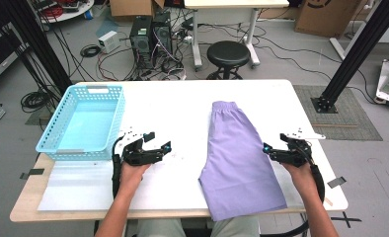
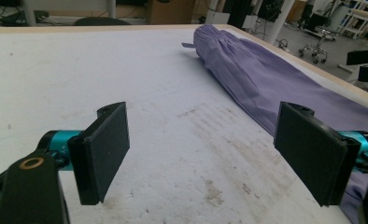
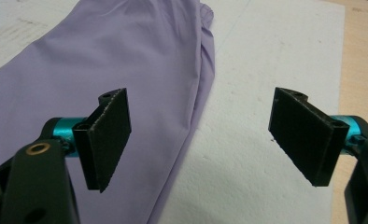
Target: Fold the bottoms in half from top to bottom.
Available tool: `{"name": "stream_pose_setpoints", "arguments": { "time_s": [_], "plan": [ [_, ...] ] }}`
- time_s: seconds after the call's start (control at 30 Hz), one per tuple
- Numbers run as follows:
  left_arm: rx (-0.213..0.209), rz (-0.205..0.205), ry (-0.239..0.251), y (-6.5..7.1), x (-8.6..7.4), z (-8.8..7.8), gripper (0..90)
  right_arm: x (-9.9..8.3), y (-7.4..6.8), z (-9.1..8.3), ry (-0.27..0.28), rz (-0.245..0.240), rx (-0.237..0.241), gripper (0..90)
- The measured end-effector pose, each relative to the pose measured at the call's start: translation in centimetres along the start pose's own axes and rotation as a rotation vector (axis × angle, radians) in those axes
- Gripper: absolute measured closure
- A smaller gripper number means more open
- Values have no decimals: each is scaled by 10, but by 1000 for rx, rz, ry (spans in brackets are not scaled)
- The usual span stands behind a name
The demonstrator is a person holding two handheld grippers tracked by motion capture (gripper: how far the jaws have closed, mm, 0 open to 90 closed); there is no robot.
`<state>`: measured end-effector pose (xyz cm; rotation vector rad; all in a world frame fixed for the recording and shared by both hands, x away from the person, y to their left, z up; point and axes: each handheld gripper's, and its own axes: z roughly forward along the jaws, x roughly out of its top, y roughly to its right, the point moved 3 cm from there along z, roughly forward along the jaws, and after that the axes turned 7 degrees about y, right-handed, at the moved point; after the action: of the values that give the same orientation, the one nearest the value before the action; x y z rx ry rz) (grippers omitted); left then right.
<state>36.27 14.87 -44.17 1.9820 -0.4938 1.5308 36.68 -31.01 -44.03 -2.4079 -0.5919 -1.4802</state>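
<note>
left gripper (image 1: 164, 147) gaping, empty | right gripper (image 1: 267, 149) gaping, empty | purple shorts (image 1: 237, 153) lengthwise, waistband far

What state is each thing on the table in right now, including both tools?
Shorts: folded lengthwise, flat, hem over the table's near edge.
Basket: upright, nothing in it.
Left tool: open, holding nothing, beside the shorts.
Right tool: open, holding nothing, at the shorts' right edge.
</note>
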Motion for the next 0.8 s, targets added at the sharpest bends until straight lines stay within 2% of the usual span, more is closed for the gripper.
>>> {"name": "stream_pose_setpoints", "arguments": {
  "time_s": [0.23, 0.37, 0.5, 0.63, 0.7, 0.8],
  "plan": [
    [-40, -10, -43, 15, -6, 6, 187, -7, -1, -3, -19, 10, 4, 248],
    [-98, -23, -97, 26, -11, 10, 329, -13, -3, -3, -46, 9, 9, 269],
    [-116, -30, -144, 39, -16, 15, 403, -18, -6, -2, -77, 6, 41, 376],
    [-132, -28, -201, 52, -21, 22, 468, -23, -10, -3, -110, 10, 74, 538],
    [-140, -34, -228, 58, -24, 25, 478, -25, -13, -3, -134, 13, 90, 584],
    [-152, -39, -272, 66, -28, 28, 545, -29, -18, -3, -159, 3, 98, 596]
  ]
}}
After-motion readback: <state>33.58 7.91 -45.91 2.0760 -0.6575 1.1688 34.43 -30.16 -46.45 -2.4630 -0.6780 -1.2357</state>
